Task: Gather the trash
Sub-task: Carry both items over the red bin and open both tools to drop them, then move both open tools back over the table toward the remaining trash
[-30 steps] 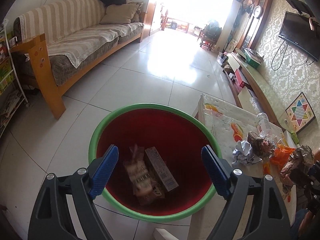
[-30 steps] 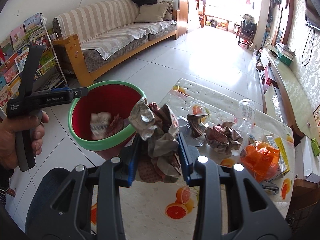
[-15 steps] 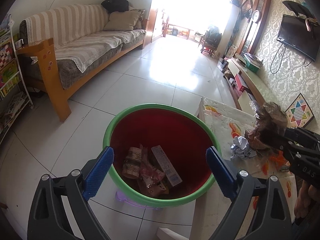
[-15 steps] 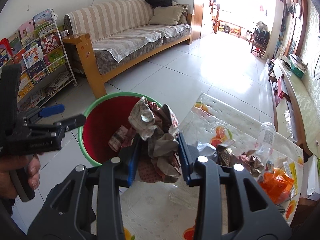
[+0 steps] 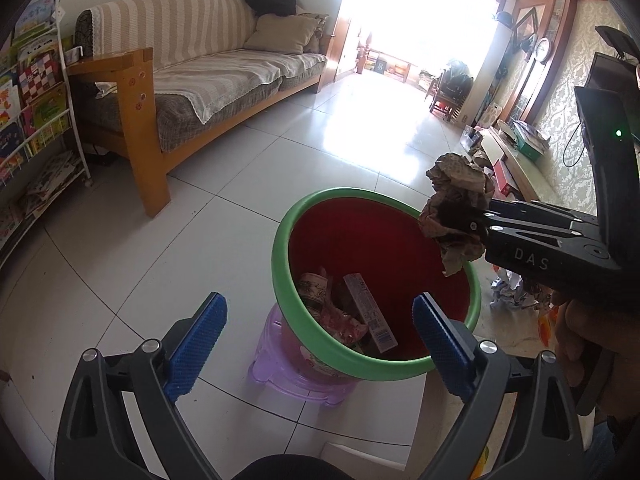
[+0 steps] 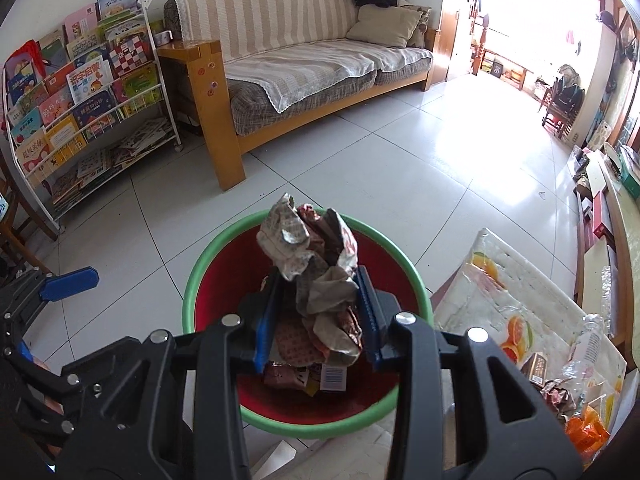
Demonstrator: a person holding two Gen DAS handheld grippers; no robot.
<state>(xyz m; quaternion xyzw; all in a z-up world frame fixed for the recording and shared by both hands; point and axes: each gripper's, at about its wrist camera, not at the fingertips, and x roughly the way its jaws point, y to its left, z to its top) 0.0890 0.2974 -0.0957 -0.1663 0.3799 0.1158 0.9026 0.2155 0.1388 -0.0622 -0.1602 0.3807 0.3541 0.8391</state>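
At the far left a white wire book rack [image 6: 86,108] filled with children's books is seen against the wall, and just to its right a wooden-framed sofa [image 6: 304,68] covered with striped cloth. The left gripper [image 5: 320,332] is held empty, its blue-padded jaws spread wide apart, low over the near rim of the red bin; in the right wrist view only one blue fingertip [image 6: 70,278] of it is seen at the left edge. The red bin with a green rim [image 6: 200,264] is set on a translucent purple stool [image 5: 276,376] on the white tiled floor [image 6: 420,172]. Inside the bin, a slim printed carton [image 5: 370,312] and crumpled wrappers [image 5: 316,292] are seen lying at the bottom. The right gripper [image 6: 318,316] is clamped on a crumpled wad of paper trash [image 6: 310,264], which is held above the bin's opening, over its right side. To the right of the bin, a table covered with a fruit-print cloth [image 6: 496,292] is seen, on which a clear plastic bottle [image 6: 588,344], an orange wrapper [image 6: 588,434] and further crumpled scraps [image 6: 556,394] lie. At the far right a low TV bench [image 5: 520,160] is set along the patterned wall.
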